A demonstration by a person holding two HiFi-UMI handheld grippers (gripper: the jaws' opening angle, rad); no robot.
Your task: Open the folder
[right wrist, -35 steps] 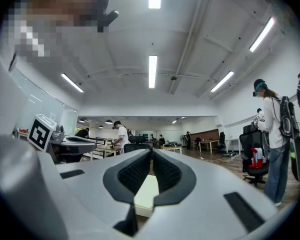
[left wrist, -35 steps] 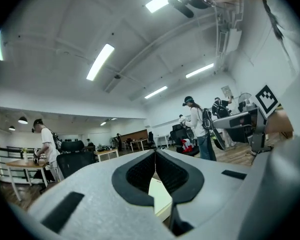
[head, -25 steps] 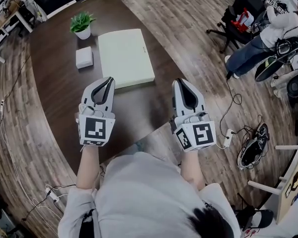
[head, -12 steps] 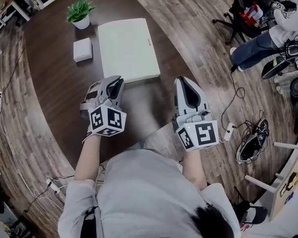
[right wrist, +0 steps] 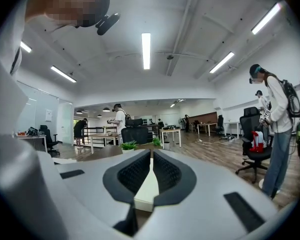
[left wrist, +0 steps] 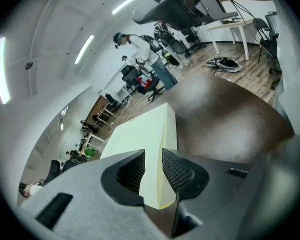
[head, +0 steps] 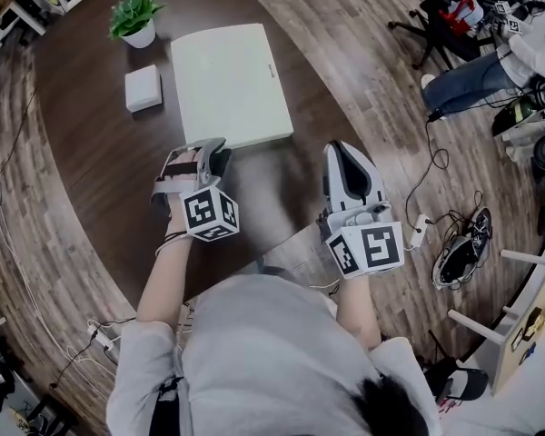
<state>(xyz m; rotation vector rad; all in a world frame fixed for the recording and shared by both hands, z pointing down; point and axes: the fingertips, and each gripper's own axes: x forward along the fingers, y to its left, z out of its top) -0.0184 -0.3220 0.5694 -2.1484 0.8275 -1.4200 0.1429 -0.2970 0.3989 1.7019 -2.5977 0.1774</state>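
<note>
A pale green folder (head: pixel 227 80) lies shut and flat on the dark round table (head: pixel 100 180). My left gripper (head: pixel 220 148) is rolled onto its side at the folder's near left corner, just short of it. Its jaws stand a narrow gap apart with nothing between them. In the left gripper view the folder's (left wrist: pixel 140 139) near edge shows through that gap, close ahead of the left gripper (left wrist: pixel 153 156). My right gripper (head: pixel 338 145) hovers shut and empty to the right of the folder's near right corner. In the right gripper view the right gripper (right wrist: pixel 151 156) points along the folder's (right wrist: pixel 149 186) side.
A potted plant (head: pixel 134 16) and a small white box (head: pixel 143 88) sit left of the folder. The table's curved edge runs close under my right gripper. A person on an office chair (head: pixel 445 16) is at the far right, with cables (head: pixel 436 234) on the wooden floor.
My left gripper has moved forward to the folder's near corner and rolled onto its side. My right gripper has barely shifted.
</note>
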